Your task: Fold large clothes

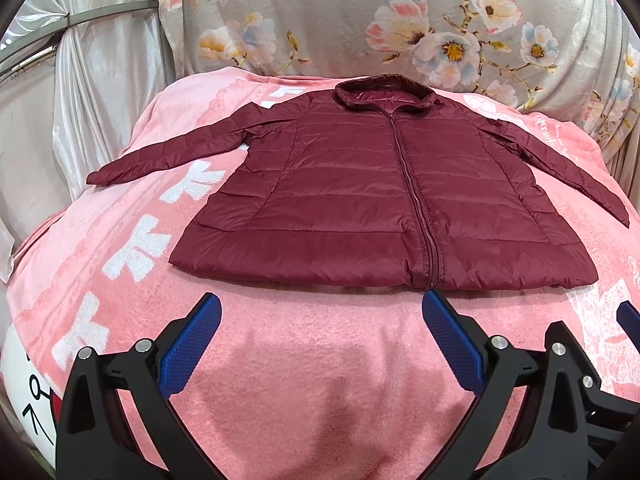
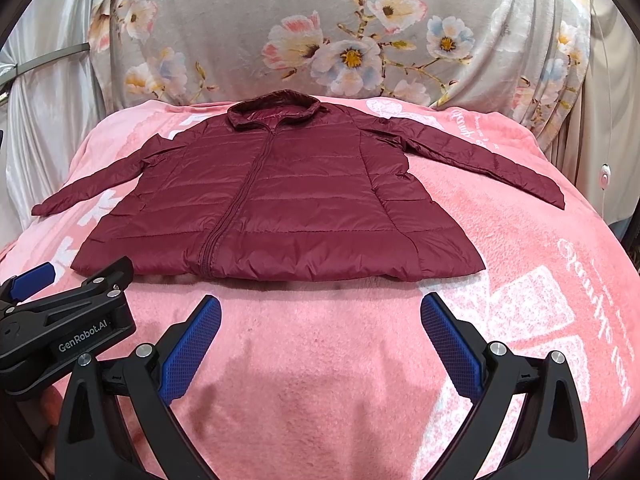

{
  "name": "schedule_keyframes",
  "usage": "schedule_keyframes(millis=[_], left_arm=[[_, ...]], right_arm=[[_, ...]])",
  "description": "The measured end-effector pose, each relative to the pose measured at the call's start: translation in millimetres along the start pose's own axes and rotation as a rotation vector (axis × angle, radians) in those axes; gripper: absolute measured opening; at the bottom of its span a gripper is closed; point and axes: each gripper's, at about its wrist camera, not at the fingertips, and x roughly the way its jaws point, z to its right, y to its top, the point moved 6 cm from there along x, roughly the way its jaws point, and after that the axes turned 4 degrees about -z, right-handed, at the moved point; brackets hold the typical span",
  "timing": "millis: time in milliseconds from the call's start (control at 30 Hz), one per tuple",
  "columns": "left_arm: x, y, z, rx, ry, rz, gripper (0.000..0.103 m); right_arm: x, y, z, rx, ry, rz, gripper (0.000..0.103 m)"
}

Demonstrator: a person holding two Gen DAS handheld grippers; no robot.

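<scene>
Jacket point(image 1: 360, 200) flat — far collar perhaps folded

Left gripper point(image 1: 322, 344), right gripper point(image 2: 321, 346): black frames, blue textured pads, silver screws, "GenRobot.AI" marking.

1 jacket point(image 1: 360, 200), 1 pink blanket point(image 1: 320, 360), 1 floral sheet point(image 1: 360, 20), 2 grippers, L gripper point(image 1: 320, 312), R gripper point(image 2: 320, 312)

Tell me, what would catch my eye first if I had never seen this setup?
Most likely the dark red puffer jacket, spread flat and zipped, sleeves out, in the middle of a pink blanket. Next, the blue-padded left gripper and right gripper, both open and empty just short of its hem. Behind hangs a flowered cloth.
</scene>
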Motion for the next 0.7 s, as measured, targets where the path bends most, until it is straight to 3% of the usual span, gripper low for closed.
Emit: schedule_keyframes(millis=[700], left_arm=[[5.8,-7.2,-5.0,-0.006,0.002,-0.007,0.098]], right_arm=[[5.4,-5.7,-2.9,-0.002,0.0,-0.007,0.098]])
